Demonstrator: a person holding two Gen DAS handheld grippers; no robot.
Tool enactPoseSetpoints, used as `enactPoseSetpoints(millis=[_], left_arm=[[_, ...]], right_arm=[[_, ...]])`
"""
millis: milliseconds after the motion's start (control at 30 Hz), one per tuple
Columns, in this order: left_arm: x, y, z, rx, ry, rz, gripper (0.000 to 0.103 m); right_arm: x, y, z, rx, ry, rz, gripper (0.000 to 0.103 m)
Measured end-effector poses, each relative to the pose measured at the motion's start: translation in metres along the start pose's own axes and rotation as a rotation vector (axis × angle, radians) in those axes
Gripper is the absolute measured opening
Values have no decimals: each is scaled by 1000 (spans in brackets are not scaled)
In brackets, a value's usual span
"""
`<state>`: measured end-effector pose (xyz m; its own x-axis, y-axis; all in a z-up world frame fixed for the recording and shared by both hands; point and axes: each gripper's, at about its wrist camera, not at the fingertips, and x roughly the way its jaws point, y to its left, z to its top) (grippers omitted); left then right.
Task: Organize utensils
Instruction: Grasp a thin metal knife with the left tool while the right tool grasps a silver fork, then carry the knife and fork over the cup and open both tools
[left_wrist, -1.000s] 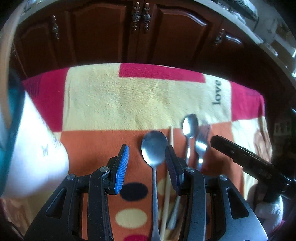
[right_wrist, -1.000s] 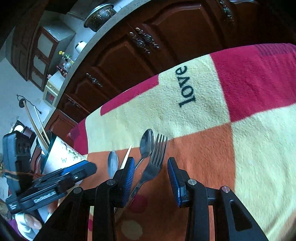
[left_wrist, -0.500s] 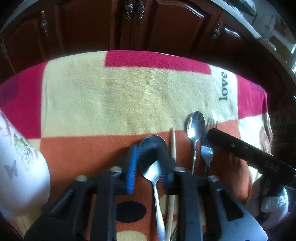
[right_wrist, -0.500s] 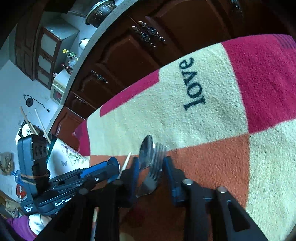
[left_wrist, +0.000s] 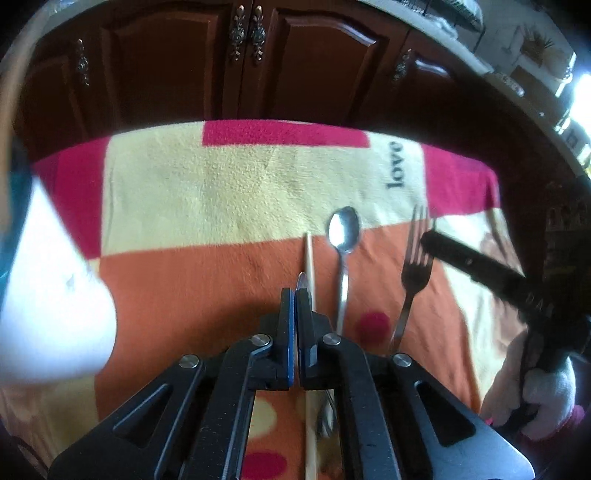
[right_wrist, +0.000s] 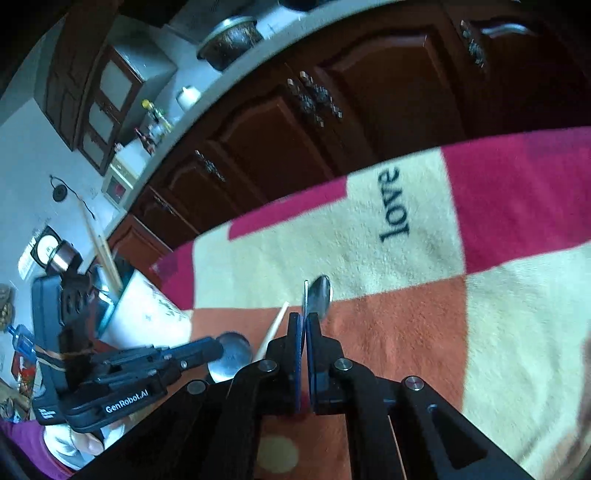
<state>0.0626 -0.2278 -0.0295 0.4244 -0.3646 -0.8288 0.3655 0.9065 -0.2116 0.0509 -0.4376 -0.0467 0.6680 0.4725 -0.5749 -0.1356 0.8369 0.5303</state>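
My left gripper (left_wrist: 295, 291) is shut on the large spoon (left_wrist: 302, 280), seen edge-on; its bowl shows in the right wrist view (right_wrist: 231, 356). My right gripper (right_wrist: 304, 315) is shut on the fork (right_wrist: 306, 295), seen edge-on; in the left wrist view the fork (left_wrist: 415, 258) hangs lifted and tilted over the blanket. A small spoon (left_wrist: 344, 236) and a wooden chopstick (left_wrist: 309, 258) lie on the orange patch of the blanket (left_wrist: 221, 192). The white utensil holder (left_wrist: 48, 295) stands at the left, with chopsticks (right_wrist: 99, 243) in it.
Dark wooden cabinets (left_wrist: 258, 62) stand behind the table's far edge. The blanket carries the word "love" (right_wrist: 393, 206). A counter with a pot (right_wrist: 231, 40) and bottles sits far behind in the right wrist view.
Both grippers closed, the left on the large spoon, the right on the fork. Both utensils have been lifted and turned edge-on; the fork has moved right, away from the small spoon.
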Motion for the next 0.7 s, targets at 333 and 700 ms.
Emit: enactPoseSetpoints(millis=[333, 700], left_arm=[[-80, 1, -31, 34, -89, -46, 0], [-164, 41, -31, -14, -208, -31, 0]], right_arm=[[-62, 53, -5, -145, -79, -67, 2], [-91, 115, 11, -216, -148, -42, 2]])
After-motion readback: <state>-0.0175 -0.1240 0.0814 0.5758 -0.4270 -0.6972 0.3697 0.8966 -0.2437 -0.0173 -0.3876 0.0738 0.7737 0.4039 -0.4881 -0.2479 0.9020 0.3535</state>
